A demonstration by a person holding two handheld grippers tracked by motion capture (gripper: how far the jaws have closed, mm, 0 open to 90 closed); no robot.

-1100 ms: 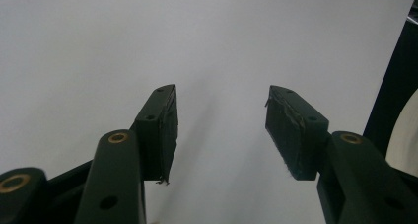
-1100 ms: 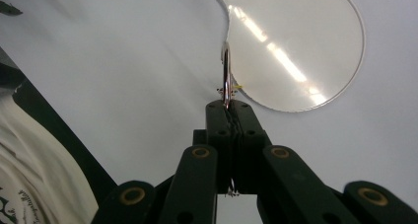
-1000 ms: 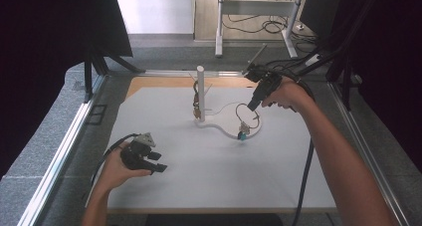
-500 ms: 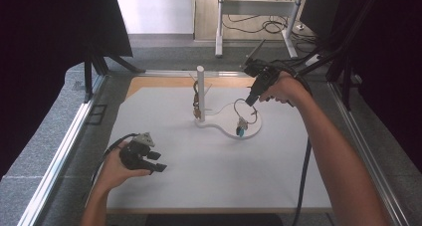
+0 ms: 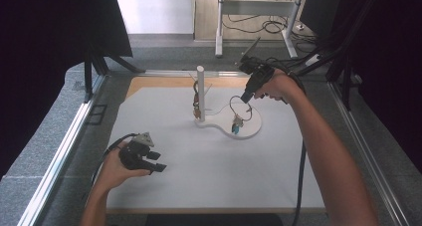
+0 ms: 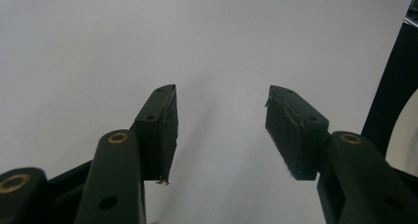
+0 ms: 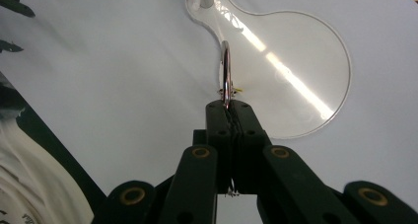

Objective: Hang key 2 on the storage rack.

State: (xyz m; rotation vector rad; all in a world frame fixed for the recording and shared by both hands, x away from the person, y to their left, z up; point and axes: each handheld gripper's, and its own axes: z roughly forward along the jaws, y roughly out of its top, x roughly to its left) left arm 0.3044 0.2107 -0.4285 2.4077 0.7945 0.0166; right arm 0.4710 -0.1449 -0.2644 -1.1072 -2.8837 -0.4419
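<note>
My right gripper (image 5: 246, 97) is shut on a metal key ring (image 5: 239, 105), which hangs above the round dish of a white stand (image 5: 250, 130). A small blue and yellow charm (image 5: 236, 127) dangles from the ring, just over the dish. In the right gripper view the ring (image 7: 225, 71) stands edge-on out of the closed fingertips of my right gripper (image 7: 227, 105). The stand's post (image 5: 200, 84) rises left of the ring, with another bunch (image 5: 197, 106) hanging on it. My left gripper (image 5: 152, 162) rests on the white board at the front left, open and with nothing between its fingers (image 6: 219, 120).
The white board (image 5: 199, 186) covers the table. A metal rail (image 5: 59, 156) runs along its left side and another along the right. My right forearm (image 5: 323, 151) crosses the board's right side, with a cable beside it.
My right gripper has lifted the ring a little and edged it left towards the post. The left gripper has not moved.
</note>
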